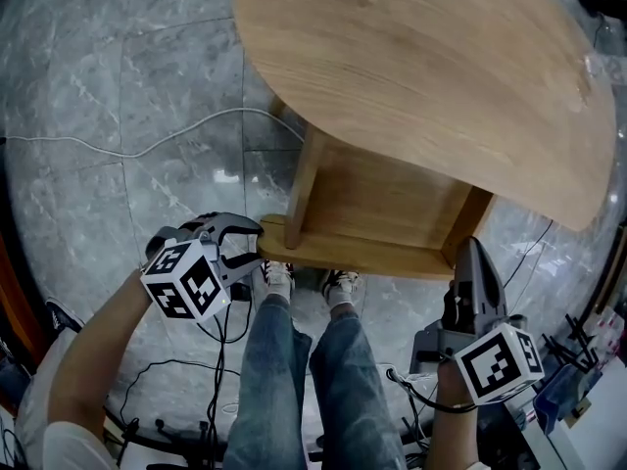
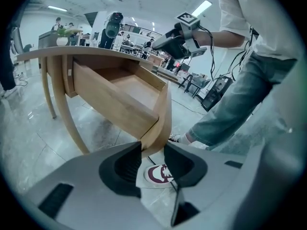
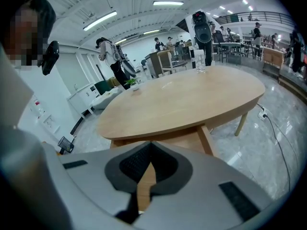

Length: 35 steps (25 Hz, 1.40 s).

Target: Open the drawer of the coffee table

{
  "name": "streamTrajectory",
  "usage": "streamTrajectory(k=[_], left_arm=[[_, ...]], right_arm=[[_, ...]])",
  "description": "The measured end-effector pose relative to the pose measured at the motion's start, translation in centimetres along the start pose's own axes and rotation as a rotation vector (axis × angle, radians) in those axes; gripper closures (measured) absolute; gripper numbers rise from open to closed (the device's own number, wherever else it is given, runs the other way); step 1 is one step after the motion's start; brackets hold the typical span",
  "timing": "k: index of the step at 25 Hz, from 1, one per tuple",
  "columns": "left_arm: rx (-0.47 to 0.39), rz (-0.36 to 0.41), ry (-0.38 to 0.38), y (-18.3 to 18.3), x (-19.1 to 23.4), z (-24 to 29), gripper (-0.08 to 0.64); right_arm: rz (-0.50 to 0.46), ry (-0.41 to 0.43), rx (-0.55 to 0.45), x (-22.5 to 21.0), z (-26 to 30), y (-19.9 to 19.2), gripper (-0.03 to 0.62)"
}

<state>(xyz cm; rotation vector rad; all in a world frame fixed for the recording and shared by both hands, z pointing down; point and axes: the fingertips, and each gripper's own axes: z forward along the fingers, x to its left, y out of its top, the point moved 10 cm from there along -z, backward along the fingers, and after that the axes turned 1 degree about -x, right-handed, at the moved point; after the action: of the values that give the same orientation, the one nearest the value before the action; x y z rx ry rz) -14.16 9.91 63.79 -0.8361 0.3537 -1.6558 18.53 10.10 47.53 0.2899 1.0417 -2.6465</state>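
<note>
Nearest: grey left gripper [image 1: 253, 243], marker cube on back. Jaws narrow, dark ribbed pads [image 2: 125, 164] pinching left end of front board of light-wood open-topped drawer [image 1: 377, 199]. No handle seen, so board edge likely serves as pull point.

Then right gripper [image 1: 475, 248]: jaws closed together, empty, tip near drawer's right front corner, contact unclear; probably idle.

Drawer stands well out from under oval light-wood table top [image 1: 421, 76], toward person. Long axis runs left-right; front faces person, mouth up.
</note>
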Motion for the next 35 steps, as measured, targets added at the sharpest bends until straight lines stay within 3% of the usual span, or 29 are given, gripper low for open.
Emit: streamTrajectory(k=[11, 15, 17, 20, 23, 27, 31, 35], left_arm=[[0.095, -0.068, 0.016, -0.6, -0.3, -0.5, 0.423], [0.081, -0.122, 0.078, 0.7, -0.8, -2.6, 0.428], [0.023, -0.184, 0.159, 2.4, -0.7, -4.6, 0.428], [-0.158, -0.346, 0.325, 6.5, -1.4, -8.7, 0.427], [-0.359, -0.496, 0.512, 11.9, -2.9, -13.6, 0.445], [-0.578, -0.617, 0.804, 20.6, -4.8, -21.2, 0.479], [-0.705, -0.696, 1.07, 28.4, -9.6, -27.4, 0.486], [-0.757, -0.666, 1.162, 34.4, -13.4, -31.5, 0.52]], right_arm=[[0.012, 0.011, -0.031, -1.2, -1.9, 1.4, 0.592], [0.033, 0.028, -0.053, -1.9, -2.9, 2.6, 0.592], [0.048, 0.041, -0.064, -2.3, -3.8, 3.8, 0.592], [0.079, 0.047, -0.084, -3.2, -6.4, 5.8, 0.592], [0.08, 0.043, -0.112, -4.2, -9.5, 8.4, 0.592], [0.017, 0.054, -0.178, -4.3, -12.7, 13.4, 0.591], [-0.02, 0.077, -0.24, -3.2, -17.6, 17.8, 0.592], [-0.048, 0.126, -0.337, -2.0, -22.6, 22.0, 0.592]])
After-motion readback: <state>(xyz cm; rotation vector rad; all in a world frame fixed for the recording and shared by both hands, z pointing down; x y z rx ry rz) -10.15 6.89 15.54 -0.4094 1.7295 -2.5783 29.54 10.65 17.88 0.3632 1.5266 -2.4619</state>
